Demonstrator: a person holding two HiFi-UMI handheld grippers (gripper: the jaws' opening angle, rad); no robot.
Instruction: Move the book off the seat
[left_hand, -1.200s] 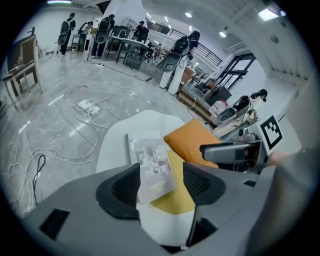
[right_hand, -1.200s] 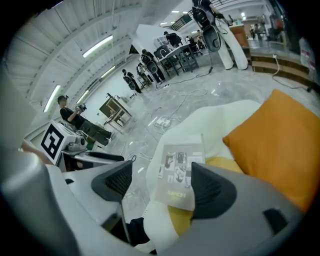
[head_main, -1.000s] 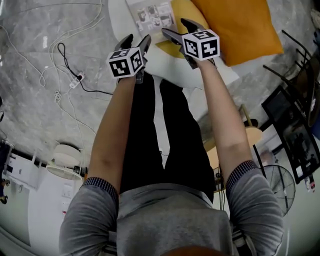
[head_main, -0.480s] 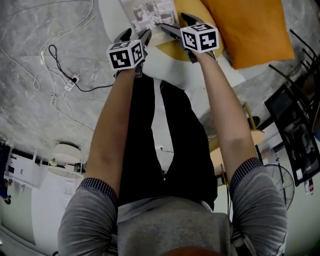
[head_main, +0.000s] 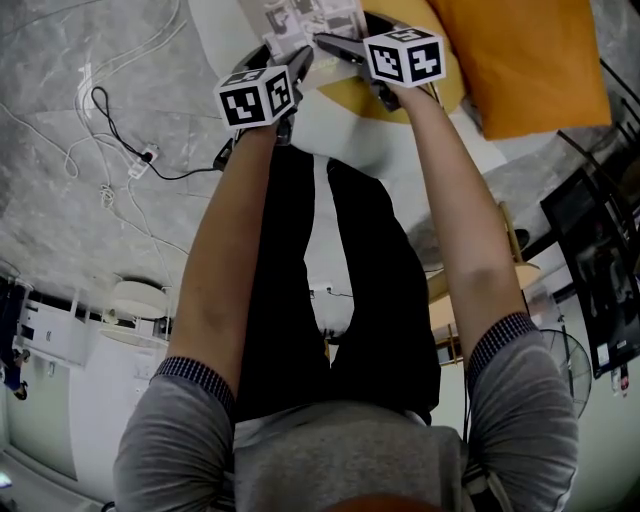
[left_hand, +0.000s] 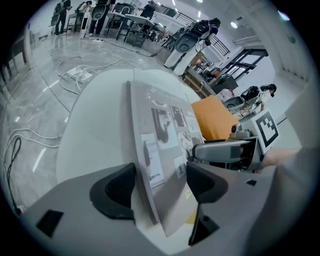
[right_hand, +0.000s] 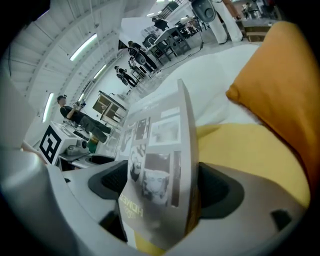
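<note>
Grey-covered book (left_hand: 160, 135) rests on the white seat (head_main: 335, 125) at the far side, beside a yellow cushion (head_main: 345, 95); left gripper (left_hand: 160, 185) and right gripper (right_hand: 160, 187) jaws are opening wide, its edge between each pair.

Right of the book (head_main: 310, 15), an orange cushion (head_main: 530, 60) blocks passage, and a yellow cushion (head_main: 350, 95) lies beneath. Left of the book is open white seat (head_main: 220, 30), then floor (head_main: 60, 200) strewn with cables (head_main: 100, 110).
</note>
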